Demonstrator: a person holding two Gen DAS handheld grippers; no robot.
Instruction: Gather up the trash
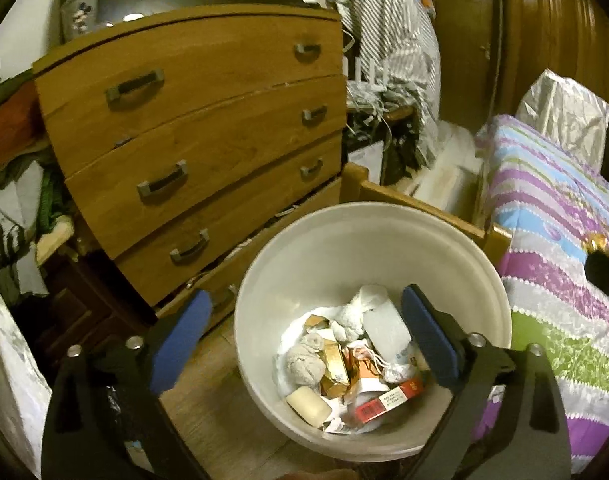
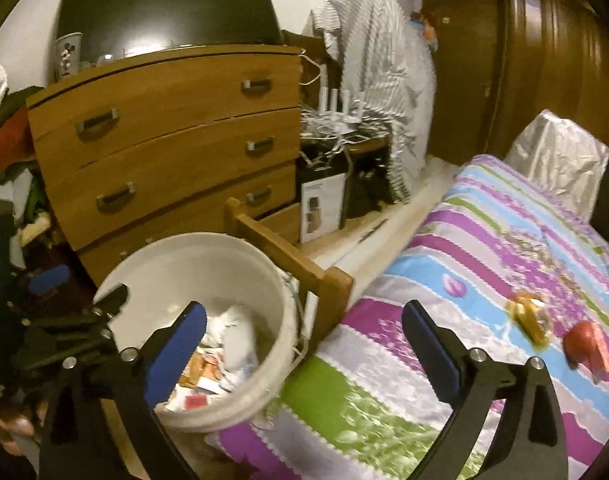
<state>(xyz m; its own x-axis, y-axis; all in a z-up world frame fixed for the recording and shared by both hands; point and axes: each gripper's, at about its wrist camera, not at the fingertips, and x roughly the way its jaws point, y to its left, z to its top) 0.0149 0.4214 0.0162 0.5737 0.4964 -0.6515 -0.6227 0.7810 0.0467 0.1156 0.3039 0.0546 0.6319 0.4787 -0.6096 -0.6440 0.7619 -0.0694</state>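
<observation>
Both tongs gape empty: left tongs (image 1: 304,340) over trash-filled bucket (image 1: 336,240) (upright), red carton (image 1: 388,398) lying flat; right tongs (image 2: 304,344) between bucket and bed (image 2: 484,248).

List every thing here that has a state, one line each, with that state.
White bucket: upright, partly filled with trash.
Left claw: open, empty, over the bucket.
Right claw: open, empty.
Dresser: upper drawers shut, bottom one ajar.
Gold wrapper: lying on the bedspread.
Red item: on the bedspread, blurred.

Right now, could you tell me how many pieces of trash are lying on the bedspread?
2: a gold wrapper mid-bedspread and a red wrapper nearer its right edge; more may lie out of view.
</observation>
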